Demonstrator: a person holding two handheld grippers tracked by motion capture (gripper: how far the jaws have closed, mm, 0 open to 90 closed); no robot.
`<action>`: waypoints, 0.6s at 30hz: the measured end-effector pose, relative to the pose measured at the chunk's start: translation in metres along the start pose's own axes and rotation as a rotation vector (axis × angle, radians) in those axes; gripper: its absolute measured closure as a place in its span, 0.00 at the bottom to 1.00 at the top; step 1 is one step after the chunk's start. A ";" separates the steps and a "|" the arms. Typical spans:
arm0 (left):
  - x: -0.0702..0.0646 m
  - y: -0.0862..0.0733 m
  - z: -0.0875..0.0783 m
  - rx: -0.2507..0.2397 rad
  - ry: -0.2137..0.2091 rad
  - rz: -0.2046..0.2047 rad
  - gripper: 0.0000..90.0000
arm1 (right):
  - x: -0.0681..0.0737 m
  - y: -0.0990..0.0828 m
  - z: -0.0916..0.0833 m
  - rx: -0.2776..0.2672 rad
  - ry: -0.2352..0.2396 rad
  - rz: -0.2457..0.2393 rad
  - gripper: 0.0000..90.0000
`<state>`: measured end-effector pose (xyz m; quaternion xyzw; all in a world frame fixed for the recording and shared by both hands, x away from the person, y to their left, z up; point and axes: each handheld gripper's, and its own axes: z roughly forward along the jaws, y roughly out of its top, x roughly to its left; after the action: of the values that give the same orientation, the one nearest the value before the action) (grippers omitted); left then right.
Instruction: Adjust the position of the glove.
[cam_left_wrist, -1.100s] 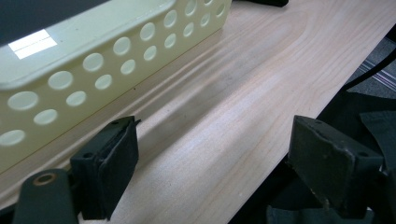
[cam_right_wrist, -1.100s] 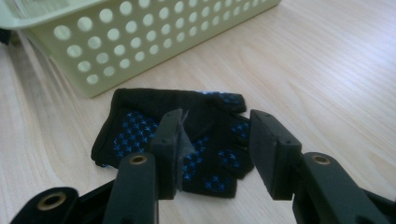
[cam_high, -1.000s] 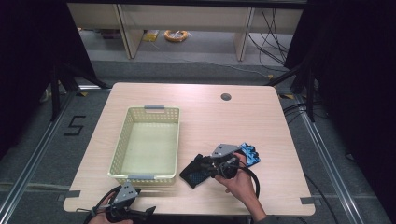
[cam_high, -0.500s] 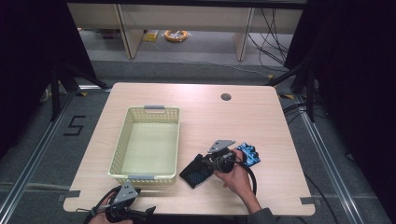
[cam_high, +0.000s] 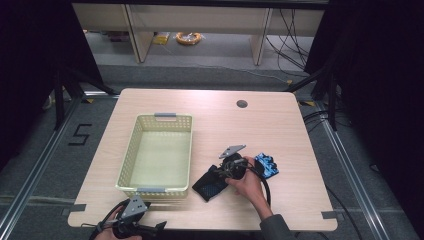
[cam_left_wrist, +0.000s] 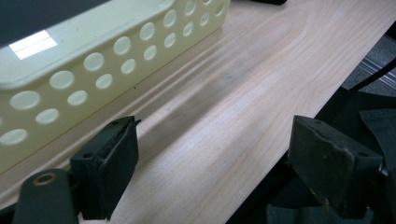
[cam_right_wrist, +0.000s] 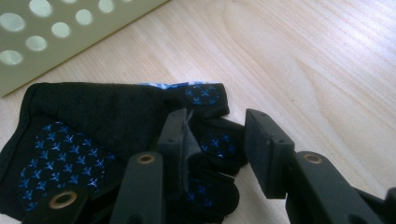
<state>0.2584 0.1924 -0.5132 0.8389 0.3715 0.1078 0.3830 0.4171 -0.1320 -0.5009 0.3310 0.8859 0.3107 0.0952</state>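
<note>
A black glove (cam_high: 210, 186) with blue star print lies flat on the table, just right of the cream basket's (cam_high: 131, 150) near corner. My right gripper (cam_high: 220, 174) reaches onto the glove's finger end. In the right gripper view its jaws (cam_right_wrist: 219, 135) have just been opening; one glove finger (cam_right_wrist: 218, 144) lies between them, and the right pad stands clear of it. A second, blue glove (cam_high: 266, 165) lies just behind the right hand. My left gripper (cam_high: 156, 228) hovers at the table's front edge, open (cam_left_wrist: 210, 177), with bare wood between its pads.
The perforated basket (cam_left_wrist: 93, 60) stands close to the left gripper's left jaw, and its wall (cam_right_wrist: 46, 42) is just beyond the black glove (cam_right_wrist: 93, 126). A dark round hole (cam_high: 242, 104) sits in the tabletop (cam_high: 270, 125) at the far right.
The right gripper has shifted a little to the left and farther over the black glove, which stays on the table. The left gripper has kept still.
</note>
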 end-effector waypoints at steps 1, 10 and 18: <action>0.000 0.000 0.000 0.000 0.008 -0.004 0.18 | 0.000 -0.001 0.001 -0.012 0.001 0.011 0.69; 0.000 0.000 -0.001 0.007 0.016 0.025 0.18 | 0.009 -0.005 -0.003 -0.013 -0.047 0.048 0.94; 0.000 0.000 -0.002 -0.015 -0.005 0.001 0.18 | 0.015 -0.011 -0.028 -0.151 0.005 0.158 0.95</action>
<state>0.2576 0.1933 -0.5116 0.8363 0.3695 0.1087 0.3903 0.3896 -0.1426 -0.4845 0.3910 0.8313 0.3839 0.0931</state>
